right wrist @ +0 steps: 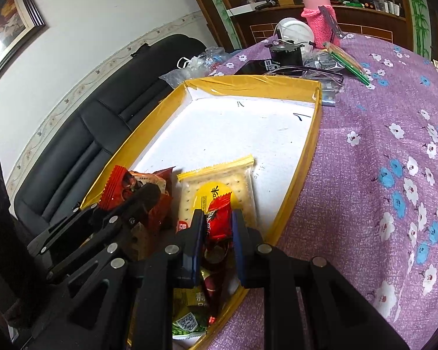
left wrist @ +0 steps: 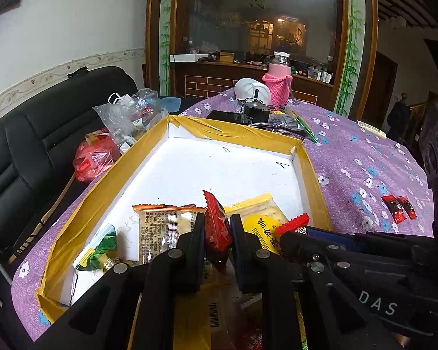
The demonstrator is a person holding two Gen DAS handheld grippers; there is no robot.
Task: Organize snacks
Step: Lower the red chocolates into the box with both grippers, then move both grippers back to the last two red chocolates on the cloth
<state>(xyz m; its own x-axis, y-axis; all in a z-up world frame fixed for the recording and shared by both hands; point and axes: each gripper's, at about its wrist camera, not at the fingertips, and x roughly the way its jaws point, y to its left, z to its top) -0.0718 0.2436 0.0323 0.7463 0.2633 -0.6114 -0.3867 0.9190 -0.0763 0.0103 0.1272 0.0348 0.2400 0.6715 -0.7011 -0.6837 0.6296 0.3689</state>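
While several packets already lie in the yellow-rimmed tray [left wrist: 108, 186], both grippers, left [left wrist: 217, 233] and right [right wrist: 217, 227], each pinch a red snack packet above it; 2 red packets [left wrist: 398, 207] remain on the tablecloth [left wrist: 365, 157].

Left tool [left wrist: 217, 234] clamping red snack packet [left wrist: 216, 227], above yellow-rimmed tray [left wrist: 108, 201], cracker packs inside

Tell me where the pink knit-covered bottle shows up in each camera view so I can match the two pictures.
Left wrist view: the pink knit-covered bottle stands at upper centre, on the far edge of the purple flowered tablecloth.
Right wrist view: it is at the top right of centre, tilted by the lens.
Shared landmark: the white helmet-shaped object sits just left of the bottle in both.
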